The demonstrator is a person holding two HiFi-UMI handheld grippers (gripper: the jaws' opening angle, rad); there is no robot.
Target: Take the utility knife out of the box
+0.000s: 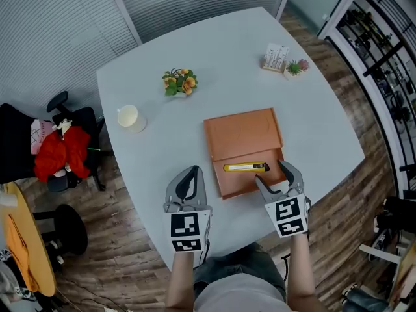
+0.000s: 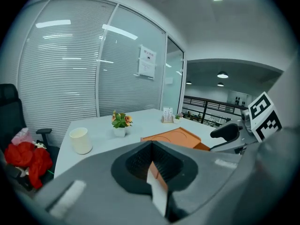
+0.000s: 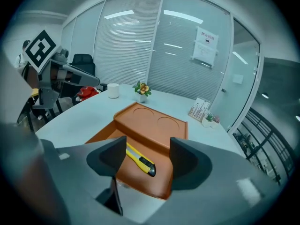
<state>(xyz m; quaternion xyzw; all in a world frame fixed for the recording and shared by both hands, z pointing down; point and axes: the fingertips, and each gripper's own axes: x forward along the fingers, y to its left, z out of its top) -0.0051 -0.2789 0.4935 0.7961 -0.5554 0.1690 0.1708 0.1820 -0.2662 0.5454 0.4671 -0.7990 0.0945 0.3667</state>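
Note:
An orange box (image 1: 224, 182) lies open on the grey table, its lid (image 1: 244, 135) folded back. A yellow utility knife (image 1: 246, 168) with a black tip lies flat in the box's tray. My right gripper (image 1: 279, 177) is open at the tray's front right corner, just short of the knife's black end. In the right gripper view the knife (image 3: 139, 160) shows between the spread jaws of the right gripper (image 3: 147, 156), untouched. Over the table's near edge, left of the box, my left gripper (image 1: 188, 181) is shut and empty. Its jaws meet in the left gripper view (image 2: 152, 163).
A cream cup (image 1: 130, 117) and a small flower pot (image 1: 180, 81) stand at the back left. A card holder (image 1: 275, 57) and a tiny plant (image 1: 296, 67) sit at the far right corner. A black chair with red cloth (image 1: 62, 151) stands left of the table.

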